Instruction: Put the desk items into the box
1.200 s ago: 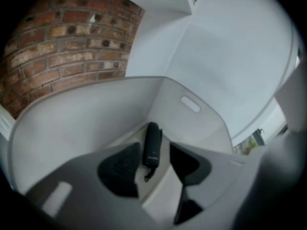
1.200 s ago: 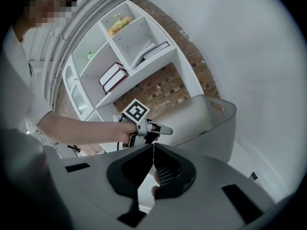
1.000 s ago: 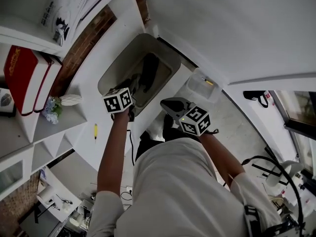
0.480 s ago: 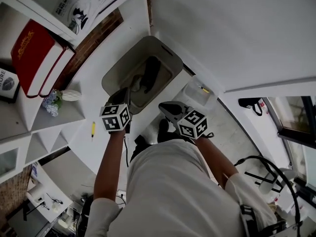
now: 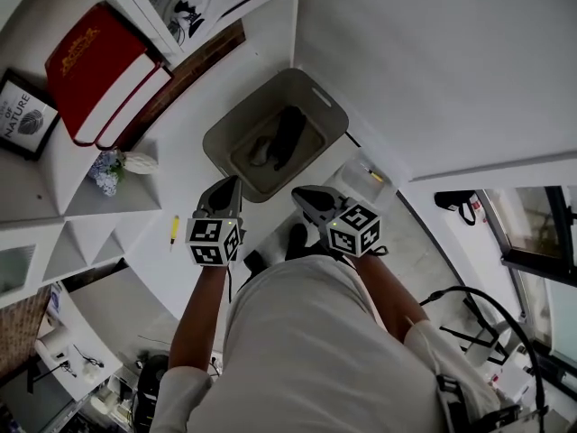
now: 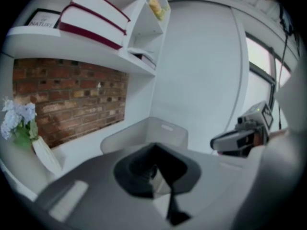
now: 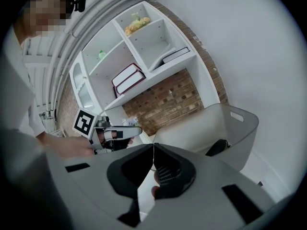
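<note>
Box (image 5: 314,106): on white surface (image 5: 180,179), dark item (image 5: 288,136) and grey item (image 5: 260,152) inside | yellow pen (image 5: 174,230): on surface, left of box | left tool (image 5: 225,186): pressed together, empty, forearm outstretched, tip just short of box | right tool (image 5: 306,195): pressed together, empty, alongside, tilted slightly down

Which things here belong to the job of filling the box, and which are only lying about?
Job: grey box, dark item and grey item inside it, small yellow item on the desk.
Lying about: red books, flower vase, framed picture.
</note>
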The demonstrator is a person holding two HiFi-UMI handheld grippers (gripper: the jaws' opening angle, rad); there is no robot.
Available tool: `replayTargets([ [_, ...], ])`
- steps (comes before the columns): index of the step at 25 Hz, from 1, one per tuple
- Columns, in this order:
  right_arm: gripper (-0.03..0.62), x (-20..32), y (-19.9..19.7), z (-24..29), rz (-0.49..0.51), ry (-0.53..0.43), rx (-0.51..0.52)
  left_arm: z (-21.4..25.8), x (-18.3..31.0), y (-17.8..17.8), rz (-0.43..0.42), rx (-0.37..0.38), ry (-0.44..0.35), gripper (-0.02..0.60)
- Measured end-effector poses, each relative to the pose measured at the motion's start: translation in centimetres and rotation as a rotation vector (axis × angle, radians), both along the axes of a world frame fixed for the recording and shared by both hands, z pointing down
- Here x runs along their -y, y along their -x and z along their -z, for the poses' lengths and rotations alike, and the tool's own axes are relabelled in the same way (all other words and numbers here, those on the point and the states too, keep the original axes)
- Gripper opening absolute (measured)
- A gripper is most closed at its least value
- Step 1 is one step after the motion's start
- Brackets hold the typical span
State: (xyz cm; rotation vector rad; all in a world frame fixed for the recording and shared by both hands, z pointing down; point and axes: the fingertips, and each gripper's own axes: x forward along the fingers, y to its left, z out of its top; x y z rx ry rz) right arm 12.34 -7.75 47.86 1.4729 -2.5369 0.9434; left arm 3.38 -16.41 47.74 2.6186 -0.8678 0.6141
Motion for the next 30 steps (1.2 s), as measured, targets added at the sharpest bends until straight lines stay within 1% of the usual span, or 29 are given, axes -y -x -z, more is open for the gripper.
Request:
replayTargets([
  [3, 0.0, 0.1, 1.1, 0.3, 0.014, -0.005, -0.005, 0.1, -1.1, 1.3, 0.009, -0.012, 0.012, 0.003],
  [6, 0.0, 0.0, 1.9, 0.3, 0.03, -0.007, -0.014, 0.2, -2.2, 2.3, 0.034, -0.043, 0.03, 0.003],
  [9, 0.0, 0.0, 2.5, 0.5, 0.034, -0.013, -0.013, 0.3, -2.9, 2.9, 0.048, -0.061, 0.024, 0.003],
  [17, 0.0, -0.2, 2.8, 1.0, 0.023, -0.022, -0.026, 0.4, -3.8, 3.9, 0.038, -0.064, 0.015, 0.002],
  [22, 0.0, -0.6, 2.6, 1.1, 0.015, -0.022, -0.032, 0.6, -4.2, 3.7, 0.04, -0.105, 0.02, 0.003],
  [30, 0.002, -1.4, 3.0, 0.9, 0.018, -0.012, -0.022, 0.2, -4.4, 4.1, 0.055, -0.09, 0.029, 0.003],
])
